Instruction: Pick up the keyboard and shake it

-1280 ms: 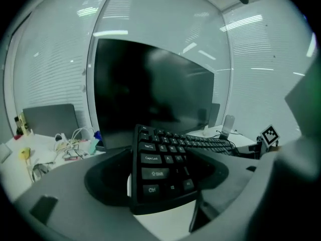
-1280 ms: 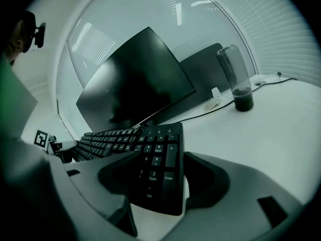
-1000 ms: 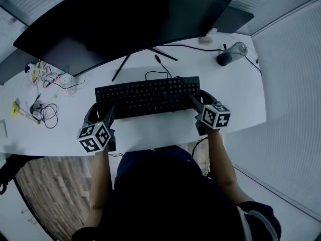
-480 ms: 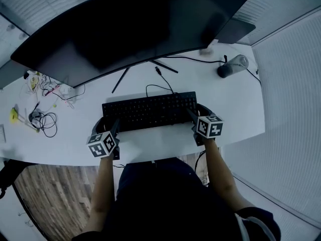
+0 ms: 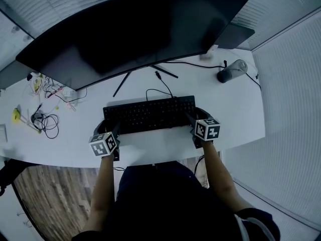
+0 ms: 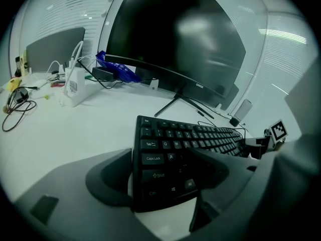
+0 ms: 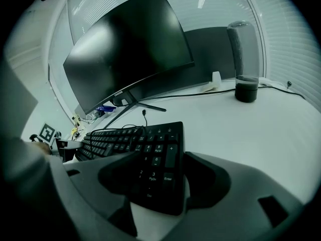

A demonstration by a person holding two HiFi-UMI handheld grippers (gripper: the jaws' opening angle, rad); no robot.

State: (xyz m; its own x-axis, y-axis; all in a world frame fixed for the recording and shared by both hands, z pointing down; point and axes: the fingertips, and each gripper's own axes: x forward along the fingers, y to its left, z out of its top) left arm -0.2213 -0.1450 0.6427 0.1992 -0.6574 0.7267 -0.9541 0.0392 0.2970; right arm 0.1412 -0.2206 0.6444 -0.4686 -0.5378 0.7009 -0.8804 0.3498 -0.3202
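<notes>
**A:** Head view first. Where's the keyboard?

**B:** The keyboard (image 5: 149,114) lies crosswise on the white desk (image 5: 235,104), just in front of the monitor (image 5: 135,29), on the person's side of its stand. The left gripper (image 5: 113,131) is at the keyboard's left end and the right gripper (image 5: 192,118) at its right end, each with its marker cube towards the person.

**A:** Anything else near the monitor?

**B:** A dark cylinder (image 5: 231,70) stands off the monitor's right end. Loose cables (image 5: 45,122) lie off its left end.

**A:** Left gripper view?

**B:** The left gripper's (image 6: 160,177) jaws are pinching the keyboard's (image 6: 175,149) left end: one jaw is over the keys by Caps Lock and Shift, the other at the outer edge. The monitor (image 6: 170,39) rises behind, with a white power strip (image 6: 75,87) off its left end.

**A:** Right gripper view?

**B:** It shows the same at the other end. The right gripper's (image 7: 163,179) jaws are clamped on the number-pad end of the keyboard (image 7: 145,149), one jaw on the keys and one at the edge. The cylinder (image 7: 246,59) stands off the monitor's (image 7: 125,49) right end.

**A:** Is the keyboard off the desk?

**B:** I can't tell from any view.
</notes>
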